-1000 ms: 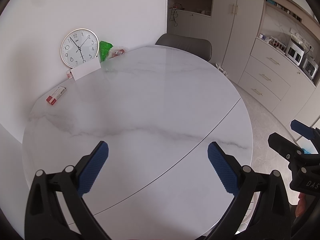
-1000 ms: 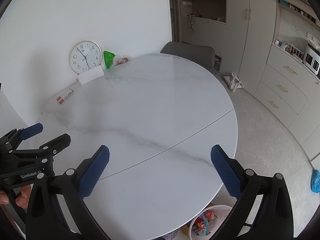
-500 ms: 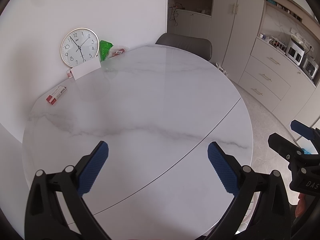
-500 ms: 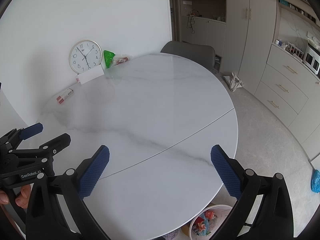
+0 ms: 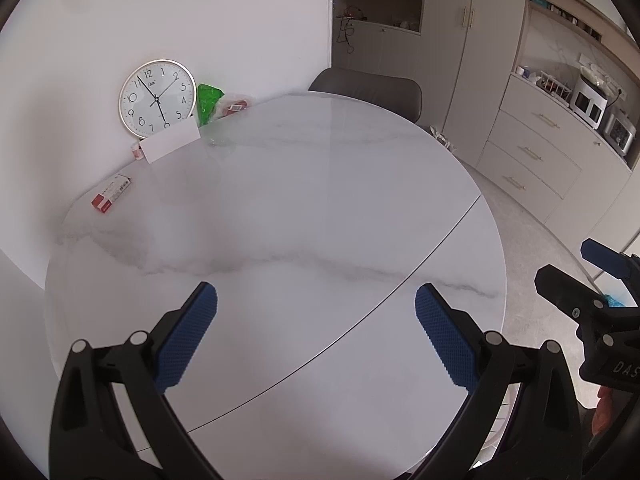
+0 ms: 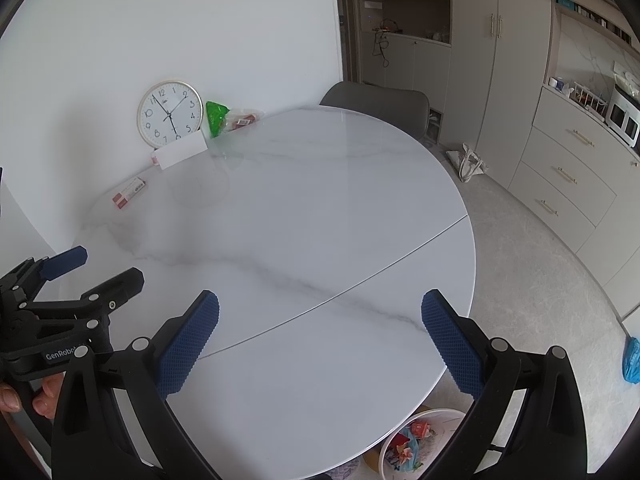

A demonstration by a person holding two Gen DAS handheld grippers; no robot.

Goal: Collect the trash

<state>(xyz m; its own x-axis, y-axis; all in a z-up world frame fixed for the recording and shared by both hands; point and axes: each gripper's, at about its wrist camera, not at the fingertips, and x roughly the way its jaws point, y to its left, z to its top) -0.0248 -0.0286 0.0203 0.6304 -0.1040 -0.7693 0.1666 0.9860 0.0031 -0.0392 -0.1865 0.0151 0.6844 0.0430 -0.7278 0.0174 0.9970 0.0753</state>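
Observation:
A round white marble table (image 5: 300, 208) fills both views (image 6: 304, 216). At its far left edge lie a green wrapper (image 5: 208, 103) (image 6: 217, 117), a clear packet with red print (image 5: 236, 105) (image 6: 244, 117) and a small red and white box (image 5: 111, 193) (image 6: 129, 192). My left gripper (image 5: 316, 336) is open and empty over the near table edge. My right gripper (image 6: 320, 340) is open and empty to its right. A white bin (image 6: 416, 440) holding coloured trash stands on the floor under the table's near right edge.
A wall clock (image 5: 157, 98) leans on the wall with a white card (image 5: 171, 145) before it. A grey chair (image 5: 368, 90) stands behind the table. Cabinets and drawers (image 5: 532, 152) line the right side. A white bag (image 6: 468, 164) and a blue bag (image 6: 632, 360) lie on the floor.

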